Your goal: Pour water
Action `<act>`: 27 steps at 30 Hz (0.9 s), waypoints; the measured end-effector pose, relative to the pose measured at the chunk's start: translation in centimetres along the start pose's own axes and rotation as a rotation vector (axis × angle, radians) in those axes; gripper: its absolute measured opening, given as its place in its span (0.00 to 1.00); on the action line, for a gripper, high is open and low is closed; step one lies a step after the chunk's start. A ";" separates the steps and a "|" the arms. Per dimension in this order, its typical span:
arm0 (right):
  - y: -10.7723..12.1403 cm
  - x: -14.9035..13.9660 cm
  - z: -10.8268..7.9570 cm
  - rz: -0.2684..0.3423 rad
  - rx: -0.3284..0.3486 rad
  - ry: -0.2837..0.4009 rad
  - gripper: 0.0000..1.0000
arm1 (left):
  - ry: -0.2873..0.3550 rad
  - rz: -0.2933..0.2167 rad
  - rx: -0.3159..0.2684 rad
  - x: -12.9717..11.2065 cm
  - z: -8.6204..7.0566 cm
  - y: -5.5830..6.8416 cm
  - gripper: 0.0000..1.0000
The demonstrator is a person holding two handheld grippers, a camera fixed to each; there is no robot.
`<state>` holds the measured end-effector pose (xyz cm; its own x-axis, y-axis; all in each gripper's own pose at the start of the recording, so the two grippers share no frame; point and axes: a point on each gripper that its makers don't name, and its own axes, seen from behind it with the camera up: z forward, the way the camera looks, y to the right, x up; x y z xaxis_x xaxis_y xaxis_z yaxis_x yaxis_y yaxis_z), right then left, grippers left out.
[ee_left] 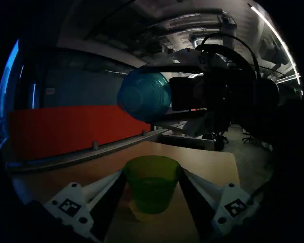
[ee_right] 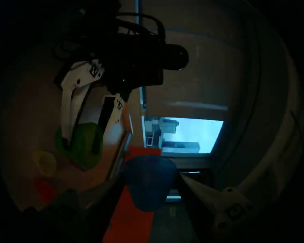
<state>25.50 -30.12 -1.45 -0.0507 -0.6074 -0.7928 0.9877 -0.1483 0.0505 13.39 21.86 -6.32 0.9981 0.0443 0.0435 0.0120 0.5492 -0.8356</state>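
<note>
L gripper (ee_left: pixel 152 175) up close, fingers pinching the see-through green plastic cup (ee_left: pixel 152 196) on both sides. Cup's upright on the pale wooden tabletop (ee_left: pixel 208 164), w/ a yellowish round piece (ee_left: pixel 136 213) at its base. Higher up & apart: round blue plastic cup (ee_left: pixel 144 99), tipped on its side, base twd this cam, clamped btwn R gripper (ee_right: pixel 150 178) fingers. Far back, red wall panel (ee_left: pixel 71 129).

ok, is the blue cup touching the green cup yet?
Apart. The left gripper view shows the blue cup tipped in the air above the green cup, with bare tabletop and wall visible between them.
</note>
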 end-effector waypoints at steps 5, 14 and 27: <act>0.0 0.1 0.0 0.004 -0.002 0.001 0.90 | 0.000 -0.002 0.001 0.0 0.0 0.0 0.86; 0.1 0.4 0.1 0.046 -0.002 0.005 0.90 | -0.002 -0.001 0.004 -0.2 0.1 -0.1 0.86; 0.6 -0.8 -0.1 0.320 -0.031 -0.010 0.90 | -0.004 0.000 0.008 -0.2 0.1 -0.2 0.86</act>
<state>26.16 -29.63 -0.87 0.2614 -0.6273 -0.7335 0.9579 0.0749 0.2773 13.21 21.79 -6.11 0.9978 0.0474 0.0459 0.0118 0.5561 -0.8310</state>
